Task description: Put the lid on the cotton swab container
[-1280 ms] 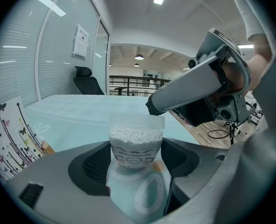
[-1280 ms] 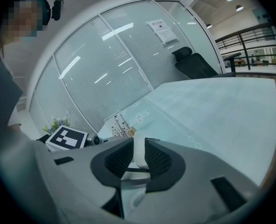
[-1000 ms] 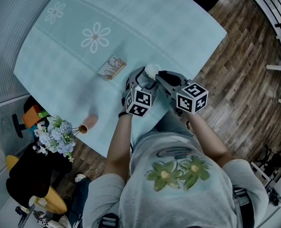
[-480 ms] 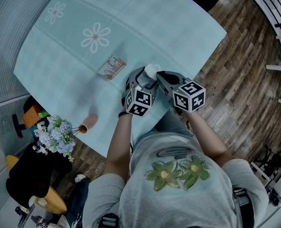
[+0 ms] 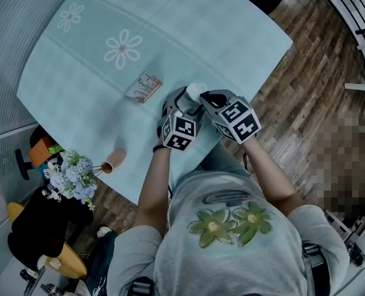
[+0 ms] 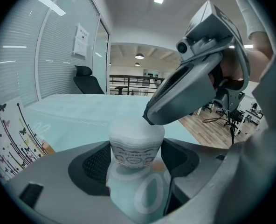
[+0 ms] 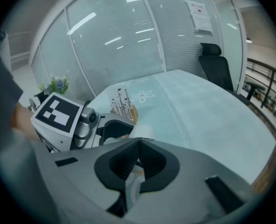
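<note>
Though tiny overhead, container [image 6: 136, 141] in left gripper [image 6: 134, 160].

The cotton swab container [image 6: 136, 146] stands on the bench [image 5: 232, 36] between the jaws of the left tool [image 5: 184, 103], with the right tool [image 5: 208, 97] touching its top. A box [image 5: 145, 87] lies left of it.

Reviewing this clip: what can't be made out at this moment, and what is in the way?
Left gripper view: the tip of the right gripper covers part of the lid, so whether it is fully seated on the cotton swab container cannot be judged.
Left gripper view: the container's label print is too small to read.
Head view: lid and container are too small to tell apart, and the print on the small box is unreadable.
Right gripper view: its own jaws hide most of the container.
</note>
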The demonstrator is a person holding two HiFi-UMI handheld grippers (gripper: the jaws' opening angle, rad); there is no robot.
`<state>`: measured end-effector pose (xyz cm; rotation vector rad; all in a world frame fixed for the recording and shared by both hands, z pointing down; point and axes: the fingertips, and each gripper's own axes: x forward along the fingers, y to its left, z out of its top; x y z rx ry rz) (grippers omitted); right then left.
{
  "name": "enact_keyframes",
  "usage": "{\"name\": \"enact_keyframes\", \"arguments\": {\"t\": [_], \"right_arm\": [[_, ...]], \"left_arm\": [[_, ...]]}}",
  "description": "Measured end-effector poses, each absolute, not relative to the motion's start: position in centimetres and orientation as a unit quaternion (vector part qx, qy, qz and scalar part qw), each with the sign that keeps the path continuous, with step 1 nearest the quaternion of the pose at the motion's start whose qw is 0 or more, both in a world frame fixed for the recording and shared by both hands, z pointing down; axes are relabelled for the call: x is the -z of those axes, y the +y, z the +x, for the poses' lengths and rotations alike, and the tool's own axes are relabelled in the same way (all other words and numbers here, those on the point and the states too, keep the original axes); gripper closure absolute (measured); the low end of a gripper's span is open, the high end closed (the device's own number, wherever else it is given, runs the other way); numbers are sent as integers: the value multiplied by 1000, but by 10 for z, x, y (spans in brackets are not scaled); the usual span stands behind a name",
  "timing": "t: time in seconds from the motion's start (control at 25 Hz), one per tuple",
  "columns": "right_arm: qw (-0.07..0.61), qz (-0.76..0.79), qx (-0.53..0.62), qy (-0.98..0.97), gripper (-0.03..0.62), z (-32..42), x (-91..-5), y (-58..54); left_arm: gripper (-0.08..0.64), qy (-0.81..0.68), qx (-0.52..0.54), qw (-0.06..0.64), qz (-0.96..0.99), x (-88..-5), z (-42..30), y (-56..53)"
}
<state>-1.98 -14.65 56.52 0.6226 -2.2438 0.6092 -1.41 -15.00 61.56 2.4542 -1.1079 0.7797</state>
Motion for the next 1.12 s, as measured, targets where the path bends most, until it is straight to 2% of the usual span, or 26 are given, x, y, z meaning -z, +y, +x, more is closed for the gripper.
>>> {"name": "enact_keyframes", "arguments": {"t": [0.28, 0.52, 0.68, 0.92, 1.04, 1.12], "right_arm": [[533, 165, -147, -817, 592, -24, -571, -144], [572, 128, -147, -797, 592, -26, -570, -142], [545, 141, -133, -816, 592, -27, -567, -141], [469, 175, -107, -859, 592, -22, -561, -137], [411, 215, -105, -880, 592, -19, -546, -137], [363, 241, -106, -894, 594, -17, -531, -136]], "left_arm": [[227, -392, -278, 167, 861, -615, -14, -151], [226, -396, -291, 170, 854, -616, -14, -150], [236, -398, -302, 167, 850, -613, -15, -147], [242, -415, -298, 155, 846, -591, -28, -138], [252, -438, -271, 147, 844, -570, -36, -137], [352, -462, -248, 135, 841, -552, -41, -137]]}}
